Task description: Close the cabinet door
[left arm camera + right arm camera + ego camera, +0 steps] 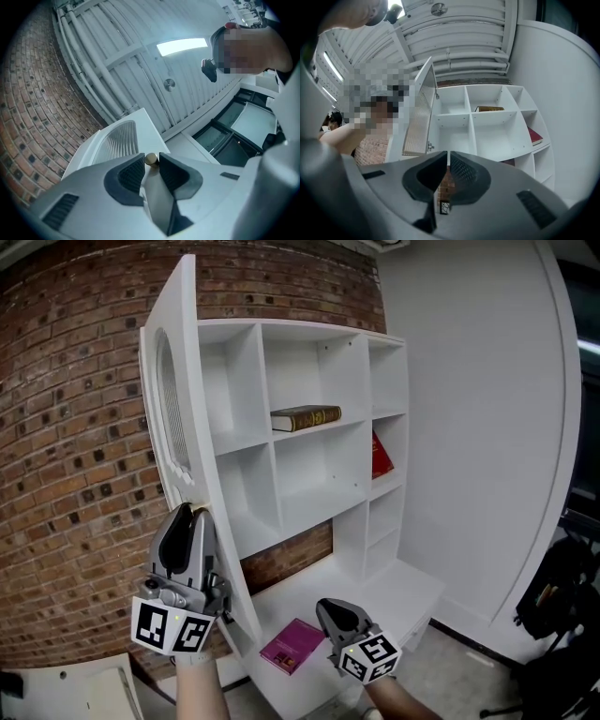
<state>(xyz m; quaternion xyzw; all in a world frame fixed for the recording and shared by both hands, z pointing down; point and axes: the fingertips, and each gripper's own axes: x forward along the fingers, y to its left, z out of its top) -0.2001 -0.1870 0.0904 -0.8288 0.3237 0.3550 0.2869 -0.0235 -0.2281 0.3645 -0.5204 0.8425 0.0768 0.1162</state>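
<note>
One white cabinet (265, 399) of open compartments recorded against a brick wall (75, 427). Next in size, cabinet door (178, 343): tall panel, long axis vertical, hinged on the cabinet's left side and swung wide open, free edge pointing out toward the person, ribbed inset (173, 399) facing the brick. Seen nearly edge-on from the head view; seen from the right gripper view as a slanted panel (417, 117) left of the shelves. Left gripper (190, 512) raised at the door's lower free edge. Right gripper (333, 607) lower, well apart from the door, jaws pressed together on nothing (447, 161). Magenta book (292, 646) flat on the bottom ledge; brown book (306, 417) flat on a middle shelf; red book (381, 456) leaning in the right column. Smallest item, a brass knob (151, 159) on the door, hidden behind the gripper in the head view and found only in the left gripper view: sitting between the jaw tips, jaws (151, 166) clamped on it.
</note>
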